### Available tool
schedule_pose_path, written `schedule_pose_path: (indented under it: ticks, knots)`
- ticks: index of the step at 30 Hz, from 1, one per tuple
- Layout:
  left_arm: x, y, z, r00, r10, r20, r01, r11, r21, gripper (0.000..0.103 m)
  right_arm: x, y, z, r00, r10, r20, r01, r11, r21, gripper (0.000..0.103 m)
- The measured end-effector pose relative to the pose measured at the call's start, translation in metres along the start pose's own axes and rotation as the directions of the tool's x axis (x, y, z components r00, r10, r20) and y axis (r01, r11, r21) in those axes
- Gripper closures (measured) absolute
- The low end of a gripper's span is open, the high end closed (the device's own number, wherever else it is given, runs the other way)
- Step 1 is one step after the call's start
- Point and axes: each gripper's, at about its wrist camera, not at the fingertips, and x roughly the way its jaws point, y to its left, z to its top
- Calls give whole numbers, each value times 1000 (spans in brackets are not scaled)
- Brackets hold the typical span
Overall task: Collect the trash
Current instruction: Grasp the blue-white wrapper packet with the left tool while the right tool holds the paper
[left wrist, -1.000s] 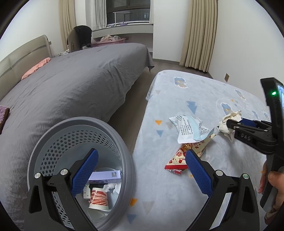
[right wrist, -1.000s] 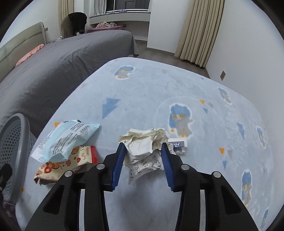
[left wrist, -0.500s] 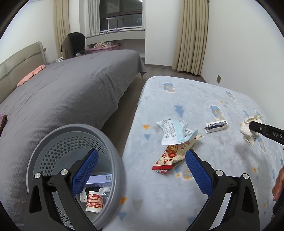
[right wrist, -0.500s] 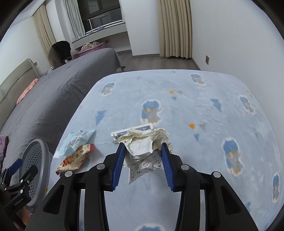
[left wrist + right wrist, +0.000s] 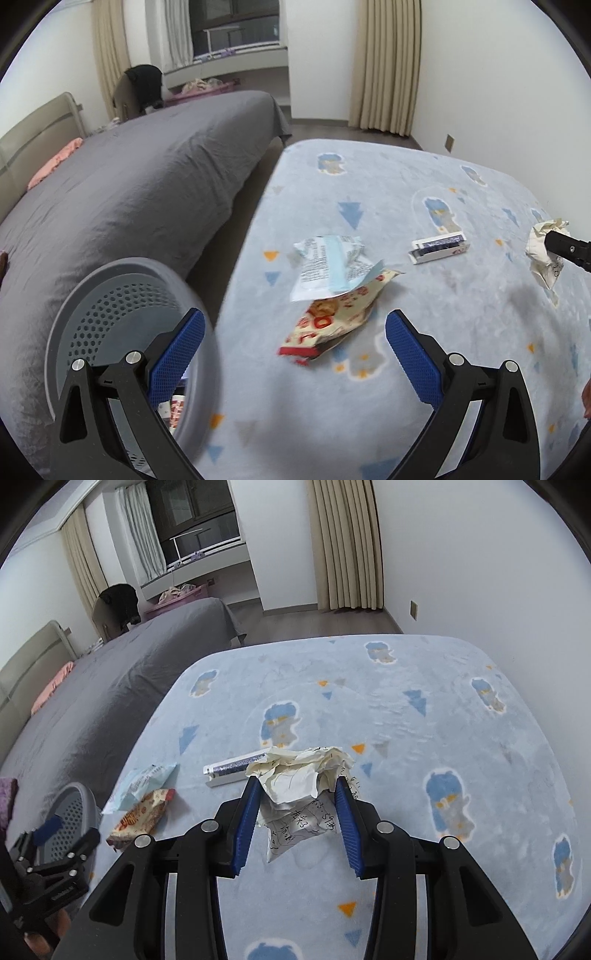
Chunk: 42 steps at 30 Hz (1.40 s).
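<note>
The crumpled paper (image 5: 301, 775) is pinched between the pads of the right gripper (image 5: 295, 812) and held clear above the blue blanket (image 5: 424, 757), presumably so it can be carried to the grey basket (image 5: 122, 295) at the blanket's edge. The left gripper (image 5: 295, 354) hangs wide open and empty near the snack wrapper (image 5: 332, 317), plastic packet (image 5: 328, 266) and small box (image 5: 439, 245), likely ready for one of them.

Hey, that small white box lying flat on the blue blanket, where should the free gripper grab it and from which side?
Judging by its pose, grip the small white box across its short width, descending from above with the open left gripper. It lies flat, long and narrow, apart from the wrappers.
</note>
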Motion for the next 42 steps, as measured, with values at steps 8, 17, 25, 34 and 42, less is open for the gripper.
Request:
schedule_pose_path:
  ticks: [8, 17, 25, 34, 42]
  knots:
    - [33, -16, 40, 992, -41, -120, 46, 998, 42, 7, -1, 4, 15, 998, 59, 12, -59, 998, 2, 63]
    - [90, -26, 85, 948, -47, -316, 77, 994, 82, 7, -1, 7, 26, 993, 115, 14, -115, 993, 28, 63]
    - [118, -22, 89, 890, -63, -452, 97, 994, 53, 7, -4, 6, 30, 991, 132, 21, -133, 990, 39, 63]
    - [135, -13, 80, 859, -60, -509, 86, 996, 27, 7, -4, 3, 30, 990, 136, 22, -137, 990, 44, 63]
    - [145, -10, 75, 849, -93, -520, 102, 995, -11, 25, -6, 4, 31, 990, 140, 22, -141, 989, 41, 63]
